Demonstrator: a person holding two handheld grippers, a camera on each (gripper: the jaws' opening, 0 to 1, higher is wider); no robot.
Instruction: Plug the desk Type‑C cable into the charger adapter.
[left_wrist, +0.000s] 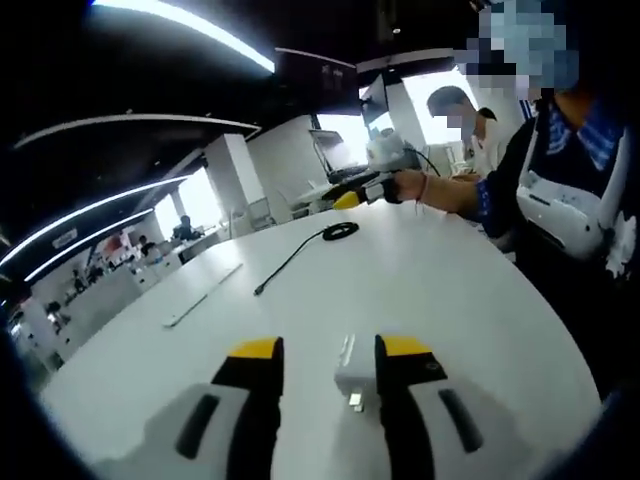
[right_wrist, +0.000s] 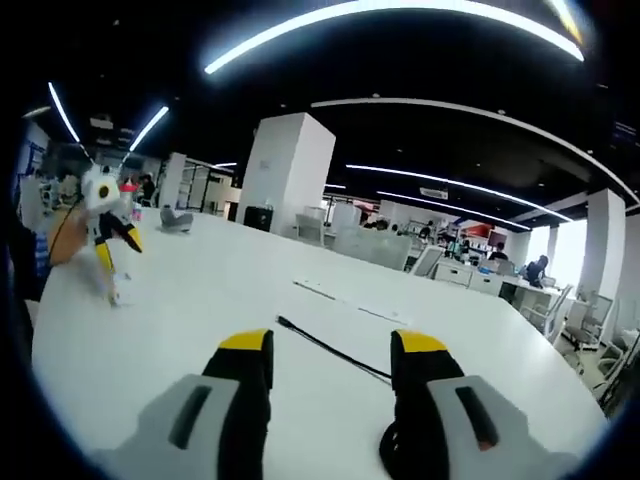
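A small white charger adapter (left_wrist: 351, 376) lies on the white table (left_wrist: 440, 290), just inside the right-hand jaw of my left gripper (left_wrist: 328, 350). That gripper is open and its other jaw stands well clear of the adapter. The black Type-C cable (left_wrist: 296, 257) lies farther out on the table, coiled at its far end and with its plug end toward me. My right gripper (right_wrist: 332, 343) is open low over the cable (right_wrist: 330, 350), whose coil (right_wrist: 388, 442) sits by the right-hand jaw. In the left gripper view, the right gripper (left_wrist: 350, 198) hovers beyond the coil.
A thin white strip (left_wrist: 205, 294) lies left of the cable; the right gripper view has the strip (right_wrist: 338, 297) beyond the cable. A person (left_wrist: 560, 190) stands at the table's right edge. My left gripper (right_wrist: 112, 238) is at the far left of the table (right_wrist: 200, 290).
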